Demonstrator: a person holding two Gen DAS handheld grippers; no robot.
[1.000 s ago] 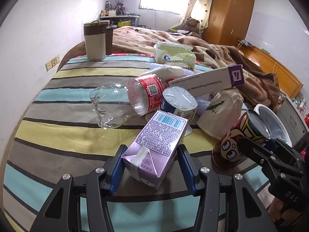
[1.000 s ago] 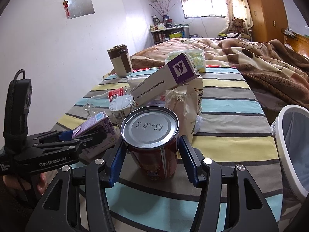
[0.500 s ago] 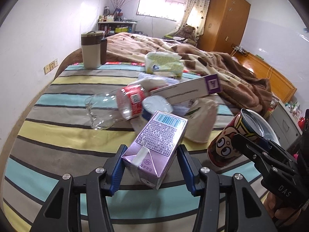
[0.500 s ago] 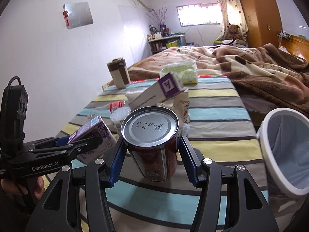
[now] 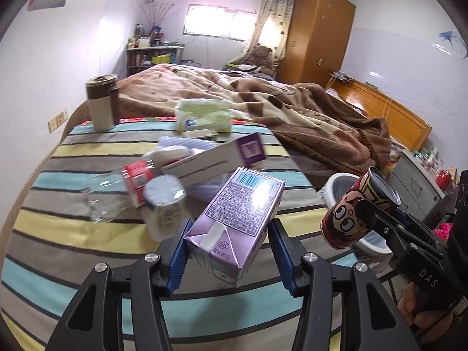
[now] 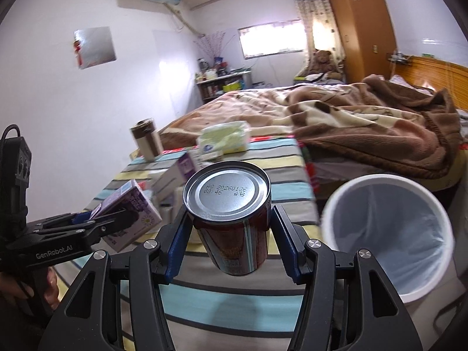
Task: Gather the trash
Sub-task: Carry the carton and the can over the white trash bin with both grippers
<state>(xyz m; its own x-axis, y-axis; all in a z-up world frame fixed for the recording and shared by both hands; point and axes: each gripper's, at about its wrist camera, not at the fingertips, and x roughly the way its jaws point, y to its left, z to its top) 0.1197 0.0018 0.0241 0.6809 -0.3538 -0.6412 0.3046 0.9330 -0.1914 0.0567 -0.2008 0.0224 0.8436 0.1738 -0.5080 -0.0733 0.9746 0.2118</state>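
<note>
Left wrist: hand-held gripper (image 5: 229,244) apparently clamps purple carton (image 5: 234,228).

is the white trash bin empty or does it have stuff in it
Empty as far as visible: the white trash bin shows only its bare liner inside. Its very bottom is hidden.

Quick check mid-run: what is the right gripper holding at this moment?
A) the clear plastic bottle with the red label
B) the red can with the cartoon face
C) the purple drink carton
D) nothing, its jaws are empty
B: the right gripper has its jaws closed on the red can, lifted clear of the striped cloth, while the purple carton sits in the left gripper.
</note>
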